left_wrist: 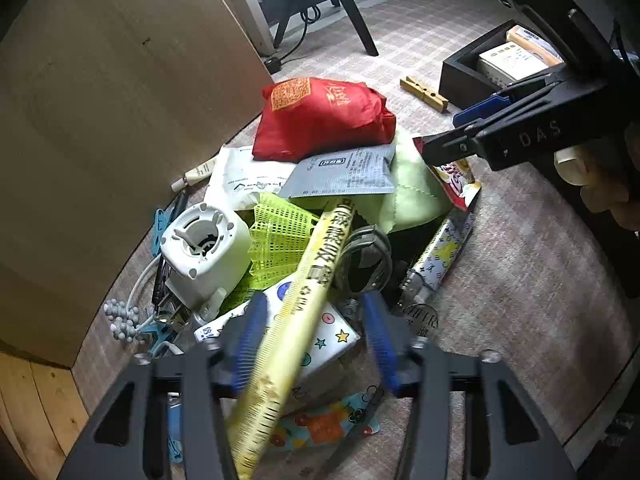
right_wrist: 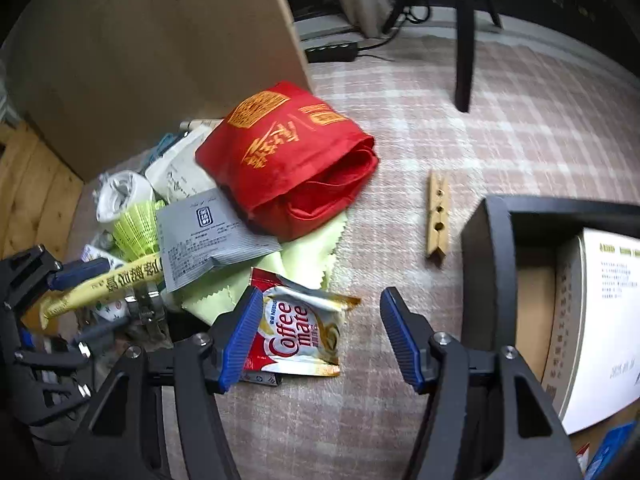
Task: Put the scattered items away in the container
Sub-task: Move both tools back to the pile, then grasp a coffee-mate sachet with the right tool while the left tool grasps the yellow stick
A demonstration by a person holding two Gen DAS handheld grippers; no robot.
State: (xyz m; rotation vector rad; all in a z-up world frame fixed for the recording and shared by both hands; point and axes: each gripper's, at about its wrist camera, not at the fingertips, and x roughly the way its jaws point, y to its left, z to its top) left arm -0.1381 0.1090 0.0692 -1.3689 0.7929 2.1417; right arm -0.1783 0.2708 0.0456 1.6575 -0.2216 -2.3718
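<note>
A: Where does the yellow tube (left_wrist: 308,280) sit?
B: Between the left gripper (left_wrist: 316,340) pads, over the pile on the carpet (right_wrist: 520,120); whether they pinch it, I cannot tell.
A: And the right gripper (right_wrist: 324,336)?
B: Jaws apart, holding nothing, over the Coffee mate sachet (right_wrist: 300,332), beside the black container (right_wrist: 490,264).

free: carpet (right_wrist: 520,128) right of pile | blocked: board (right_wrist: 160,40), container (right_wrist: 492,264)

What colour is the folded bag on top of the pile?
Red with orange-gold print, the folded bag shows best in the right wrist view.
</note>
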